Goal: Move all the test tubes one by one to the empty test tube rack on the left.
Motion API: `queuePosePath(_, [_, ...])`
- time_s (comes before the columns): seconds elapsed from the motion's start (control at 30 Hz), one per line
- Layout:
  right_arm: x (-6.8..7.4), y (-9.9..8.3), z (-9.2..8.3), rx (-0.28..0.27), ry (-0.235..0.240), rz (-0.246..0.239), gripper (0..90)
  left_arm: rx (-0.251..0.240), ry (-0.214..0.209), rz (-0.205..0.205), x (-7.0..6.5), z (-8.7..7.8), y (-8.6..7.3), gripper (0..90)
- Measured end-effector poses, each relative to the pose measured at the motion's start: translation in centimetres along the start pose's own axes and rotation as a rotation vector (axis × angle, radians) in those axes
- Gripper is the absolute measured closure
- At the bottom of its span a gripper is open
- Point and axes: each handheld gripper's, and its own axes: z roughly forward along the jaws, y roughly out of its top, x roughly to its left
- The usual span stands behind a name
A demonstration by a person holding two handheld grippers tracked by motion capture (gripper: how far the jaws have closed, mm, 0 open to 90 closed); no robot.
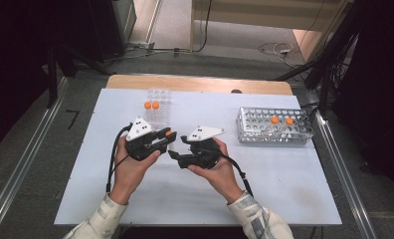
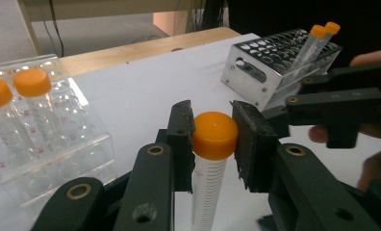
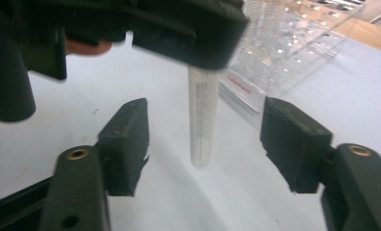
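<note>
High view first: we see a white table (image 1: pixel 284 189) with the two hands of a person coming from the bottom edge. The left gripper (image 1: pixel 168 137) and the right gripper (image 1: pixel 179 148) are near each other at the middle of the table, tips almost facing.

From the left gripper view, the left gripper (image 2: pixel 214 144) is closed on a clear tube (image 2: pixel 209 183) with an orange cap (image 2: pixel 214 134). The two jaws press on the cap from both sides, and the tube hangs upright below them, with printed marks on its wall.

From the right gripper view, the right gripper (image 3: pixel 205 139) stands wide open, with nothing between its jaws touching them. The same tube (image 3: pixel 201 120) hangs in front of it, its bottom end free above the table.

Behind the left hand stands a transparent rack (image 1: pixel 158 107) with two orange-capped tubes (image 1: pixel 151 105) in it. At the right side is a metal rack (image 1: pixel 273 127) with many holes, and two more capped tubes (image 1: pixel 281 120) stand tilted in it.
</note>
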Motion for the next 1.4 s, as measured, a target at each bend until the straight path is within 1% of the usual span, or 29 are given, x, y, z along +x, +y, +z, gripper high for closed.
queuePosePath(0.07, [-0.3, -0.3, -0.5, -0.001, -0.004, 0.006, 30.4, -0.002, 0.009, -0.001, 0.3, 0.1, 0.5, 70.2])
queuePosePath(0.2, [-1.0, -1.1, -1.6, 0.004, -0.014, 0.016, 30.0, -0.008, 0.033, -0.007, 1.0, 0.1, 1.7, 70.2])
queuePosePath(0.23, [-1.2, -1.3, -1.8, 0.005, -0.016, 0.013, 30.0, -0.009, 0.040, -0.006, 1.2, 0.1, 2.0, 70.2])
queuePosePath(0.3, [-1.5, -1.7, -2.3, 0.009, -0.022, 0.025, 29.9, -0.014, 0.051, -0.009, 1.6, 0.2, 2.7, 70.2])
queuePosePath(0.43, [-2.1, -2.6, -2.7, 0.019, -0.035, 0.032, 30.0, -0.029, 0.084, -0.004, 2.1, 0.5, 4.1, 70.2])
queuePosePath(0.57, [-2.6, -3.0, -3.1, 0.020, -0.044, 0.043, 30.0, -0.035, 0.102, -0.008, 2.7, 0.9, 5.1, 70.2])
queuePosePath(0.63, [-2.7, -3.0, -3.3, 0.020, -0.047, 0.045, 30.0, -0.037, 0.105, -0.021, 3.0, 1.1, 5.3, 70.2])
queuePosePath(0.93, [-3.0, -3.2, -3.6, 0.018, -0.052, 0.052, 30.3, -0.042, 0.142, -0.038, 4.4, 1.9, 6.2, 70.2])
queuePosePath(1.13, [-3.0, -3.2, -3.7, 0.015, -0.052, 0.053, 30.5, -0.047, 0.170, -0.032, 5.1, 2.5, 7.0, 70.2])
queuePosePath(1.27, [-3.0, -3.2, -3.8, 0.008, -0.051, 0.052, 30.7, -0.046, 0.190, -0.038, 5.6, 3.0, 7.1, 70.2])
queuePosePath(1.4, [-3.2, -3.2, -3.9, 0.008, -0.052, 0.056, 30.8, -0.037, 0.203, -0.032, 5.8, 3.5, 6.9, 70.2])
